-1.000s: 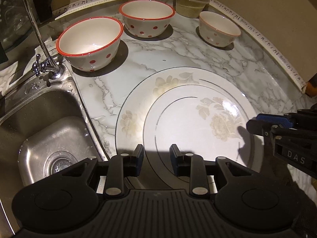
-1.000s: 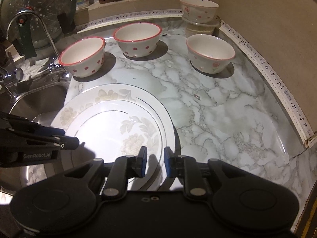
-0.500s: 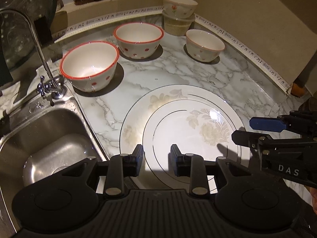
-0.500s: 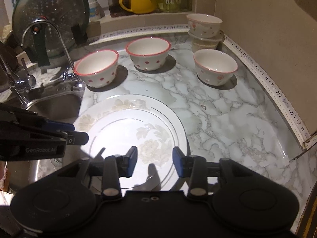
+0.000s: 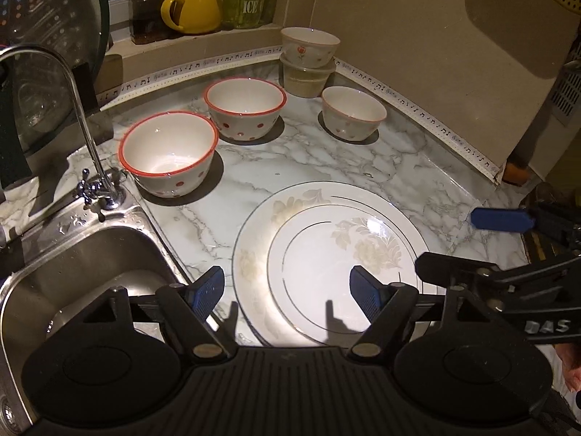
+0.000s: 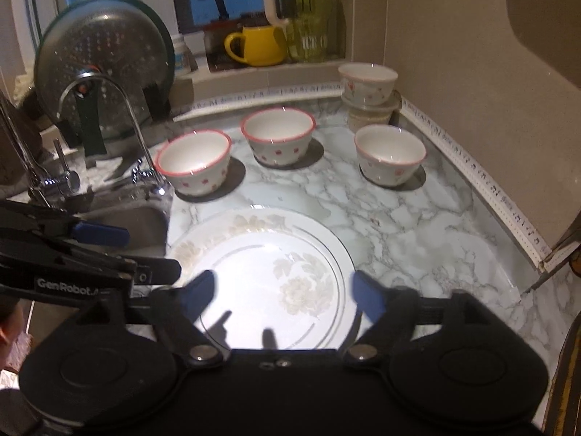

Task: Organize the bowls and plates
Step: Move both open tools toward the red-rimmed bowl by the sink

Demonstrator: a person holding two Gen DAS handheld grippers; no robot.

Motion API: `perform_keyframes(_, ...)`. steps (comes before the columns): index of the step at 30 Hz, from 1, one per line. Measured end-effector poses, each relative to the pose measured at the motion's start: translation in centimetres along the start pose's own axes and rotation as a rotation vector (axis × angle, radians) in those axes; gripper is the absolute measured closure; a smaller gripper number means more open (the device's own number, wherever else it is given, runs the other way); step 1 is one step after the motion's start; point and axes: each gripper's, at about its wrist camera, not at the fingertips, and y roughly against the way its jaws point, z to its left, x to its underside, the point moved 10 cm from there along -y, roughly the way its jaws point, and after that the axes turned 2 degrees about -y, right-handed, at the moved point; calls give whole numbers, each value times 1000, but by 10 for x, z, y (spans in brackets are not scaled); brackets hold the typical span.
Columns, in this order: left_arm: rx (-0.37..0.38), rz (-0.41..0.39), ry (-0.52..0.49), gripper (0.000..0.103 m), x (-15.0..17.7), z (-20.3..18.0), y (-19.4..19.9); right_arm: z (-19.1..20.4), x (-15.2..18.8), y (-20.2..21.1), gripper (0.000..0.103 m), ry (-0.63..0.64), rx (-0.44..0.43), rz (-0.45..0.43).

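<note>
White stacked plates (image 5: 326,239) below both tools, left tool (image 5: 287,290) wide, right tool (image 6: 283,290) wide

1. The left gripper (image 5: 287,292) is seen with its blue-padded fingers spread wide, nothing held between them.
2. Below it, a small floral plate (image 5: 341,272) is stacked on a larger floral plate (image 5: 254,254) on the marble counter (image 5: 417,167).
3. Two red-rimmed dotted bowls (image 5: 169,152) (image 5: 245,107) are set near the faucet (image 5: 87,145); a smaller bowl (image 5: 353,112) is placed farther right.
4. A floral bowl (image 5: 309,48) is stacked on a lidded container (image 5: 307,78) in the corner.
5. The right gripper (image 5: 468,243) is seen at the right edge, fingers parted.
6. A steel sink (image 5: 72,254) is seen at left.
</note>
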Motion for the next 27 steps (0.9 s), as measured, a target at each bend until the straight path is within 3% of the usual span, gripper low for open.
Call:
perform_keyframes(6,10,-11,-7,27,1,8,7,7,-3,7,4,-54,-13,-19)
perform_keyframes(10,4,-40,-11,20,-1,12,12,6,-5,12,1,-92,-1,-40)
perform_keyframes(17,-69,-128,6,20,-20,28,13,9,-20,4,0,-17,14,-21)
perform_keyframes(22,-91,-83,107,20,-39,53,1,11,-54,-14,0,87,-29,-21)
perform_keyframes(27,-187,-50,201,20,-53,81,-12,11,-80,-46,1,126,-128,44)
